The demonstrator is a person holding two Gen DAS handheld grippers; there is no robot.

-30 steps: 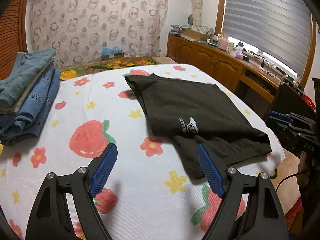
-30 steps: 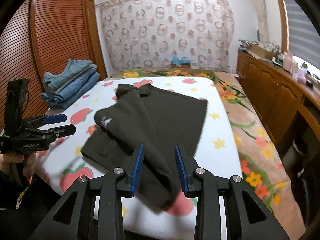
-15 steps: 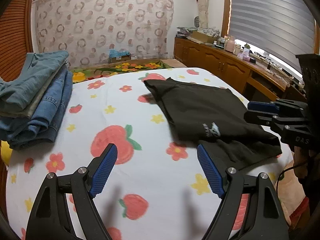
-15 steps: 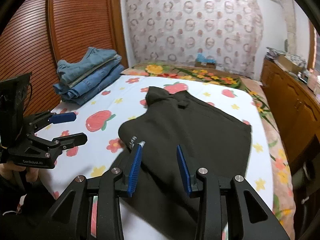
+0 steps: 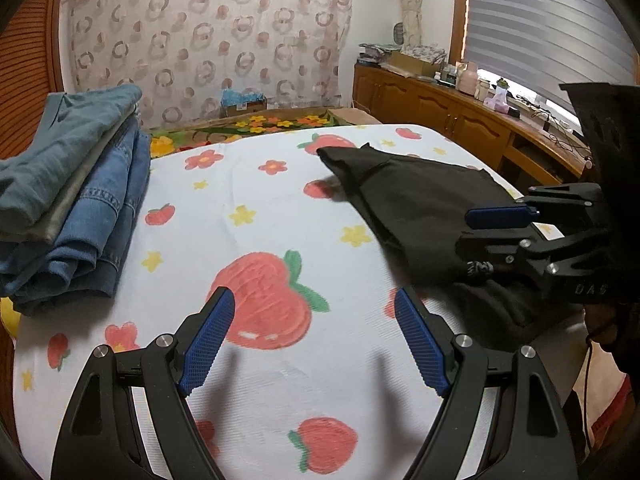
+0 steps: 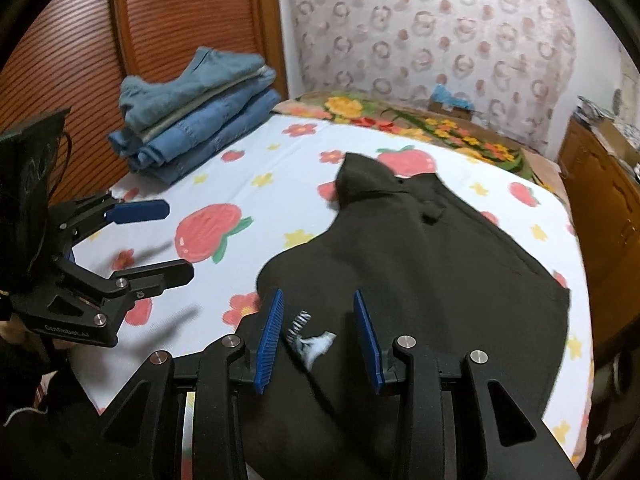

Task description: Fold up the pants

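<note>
Over the bed (image 5: 280, 208), in the left wrist view, the left gripper (image 5: 316, 336) hangs with its fingers (image 5: 208, 336) wide apart and empty above a printed strawberry. A second ago its camera faced the black pants (image 5: 420, 208) squarely; now it has swung away, so the pants lie to the right of that strawberry, and the stack of folded jeans (image 5: 80, 216) sits at the bed's far left. The right gripper (image 5: 492, 228) shows side-on over the pants' near edge.

In the right wrist view, the right gripper (image 6: 318, 340) has moved in over the near edge of the pants (image 6: 420, 264): its fingers (image 6: 270, 340) stand apart, bracketing the white logo (image 6: 308, 336), clamped on nothing. The left gripper (image 6: 156, 240) is off the pants, toward the jeans (image 6: 192, 120).

The pants remain on the bed, folded once and still rumpled at the far corner. Both grippers being free, a fresh grab seems due, probably the near edge for the next fold.
</note>
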